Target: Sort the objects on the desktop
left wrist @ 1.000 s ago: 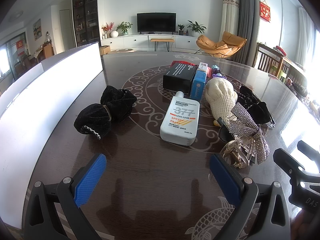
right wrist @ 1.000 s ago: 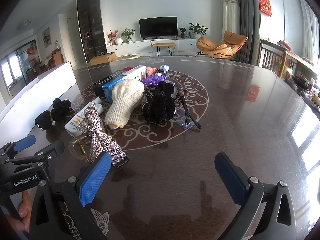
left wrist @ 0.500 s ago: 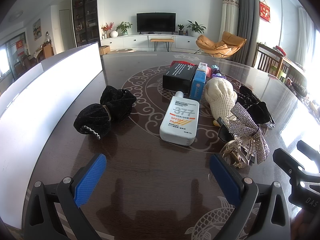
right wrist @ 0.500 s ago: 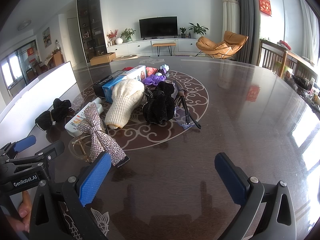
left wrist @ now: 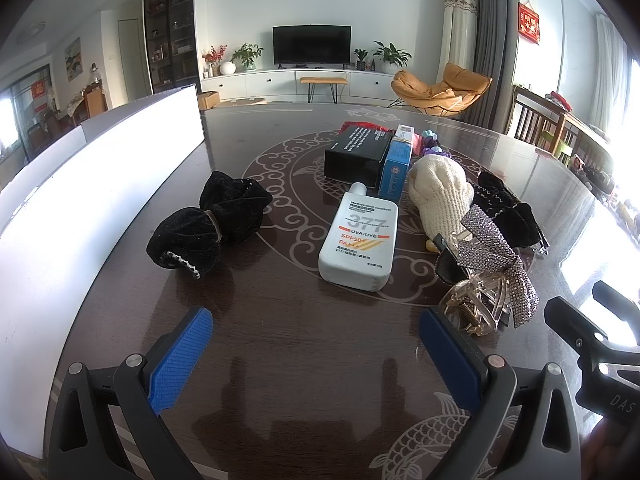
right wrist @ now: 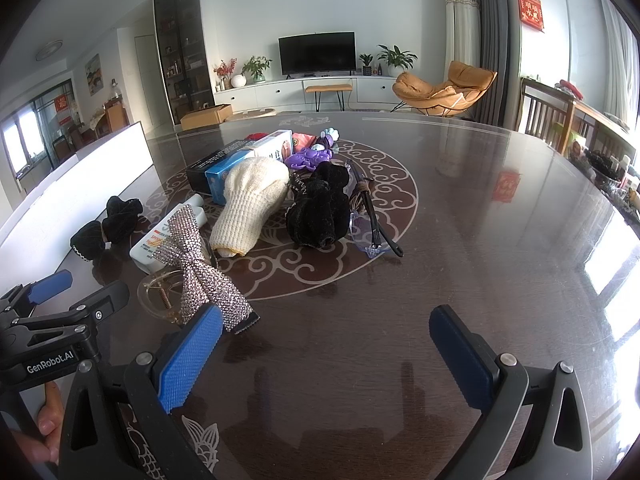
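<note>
A big living room surrounds a dark, glossy table [left wrist: 304,344] inlaid with pale cloud and fish scrolls. Behind it stand 1 television [left wrist: 312,45], 1 orange lounge chair [left wrist: 440,90] and 1 long white panel [left wrist: 80,184] along the table's left edge.

The clutter sits mid-table, ahead of both tools. Counted: 1 black box [left wrist: 356,153] with 1 blue carton [left wrist: 396,168] touching it, 1 white sunscreen bottle [left wrist: 360,240] lying flat, 1 cream knitted piece [right wrist: 248,204], 2 black velvet scrunchies, one [left wrist: 212,224] alone at the left and one [right wrist: 320,208] beside the knit, 1 rhinestone bow [right wrist: 200,276] draped over 1 clear claw clip [left wrist: 476,308], 1 pair of glasses [right wrist: 368,224], and 1 purple toy [right wrist: 308,158] at the back.

The left gripper [left wrist: 316,336] hangs low over bare wood, jaws spread wide and empty. The right gripper [right wrist: 326,336] does the same, its left pad just beside the bow's tail.
</note>
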`<state>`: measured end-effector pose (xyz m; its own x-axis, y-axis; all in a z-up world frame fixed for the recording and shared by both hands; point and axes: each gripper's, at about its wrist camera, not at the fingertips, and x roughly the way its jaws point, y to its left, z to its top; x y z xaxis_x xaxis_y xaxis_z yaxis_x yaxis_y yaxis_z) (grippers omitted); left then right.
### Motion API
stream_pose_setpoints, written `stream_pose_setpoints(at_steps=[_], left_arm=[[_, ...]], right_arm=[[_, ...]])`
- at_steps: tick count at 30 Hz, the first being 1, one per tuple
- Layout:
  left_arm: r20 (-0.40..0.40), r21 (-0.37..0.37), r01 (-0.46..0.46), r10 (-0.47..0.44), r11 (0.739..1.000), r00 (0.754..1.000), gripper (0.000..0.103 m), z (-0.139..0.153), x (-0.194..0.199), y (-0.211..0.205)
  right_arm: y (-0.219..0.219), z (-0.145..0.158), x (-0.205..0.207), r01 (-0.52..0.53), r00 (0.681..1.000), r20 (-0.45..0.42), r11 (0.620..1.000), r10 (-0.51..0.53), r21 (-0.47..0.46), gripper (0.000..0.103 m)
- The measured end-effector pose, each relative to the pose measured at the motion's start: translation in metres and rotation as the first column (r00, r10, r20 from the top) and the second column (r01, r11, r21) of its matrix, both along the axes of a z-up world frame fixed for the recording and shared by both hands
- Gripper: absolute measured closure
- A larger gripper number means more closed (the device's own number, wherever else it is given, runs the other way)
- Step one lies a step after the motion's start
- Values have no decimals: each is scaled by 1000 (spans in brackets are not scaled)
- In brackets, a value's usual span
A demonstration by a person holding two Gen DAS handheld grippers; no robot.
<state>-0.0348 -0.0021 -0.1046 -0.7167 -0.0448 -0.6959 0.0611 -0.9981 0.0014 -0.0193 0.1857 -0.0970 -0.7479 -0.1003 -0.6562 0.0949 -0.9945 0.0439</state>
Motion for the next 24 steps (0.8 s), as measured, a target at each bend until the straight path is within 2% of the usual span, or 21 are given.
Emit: stream_pose_setpoints(at_steps=[24], left_arm=[[1, 2, -2, 2, 1000, 1000, 0, 0, 0, 2]], right_arm=[[-4, -4, -2, -17, 999, 42, 1000, 16, 12, 0]])
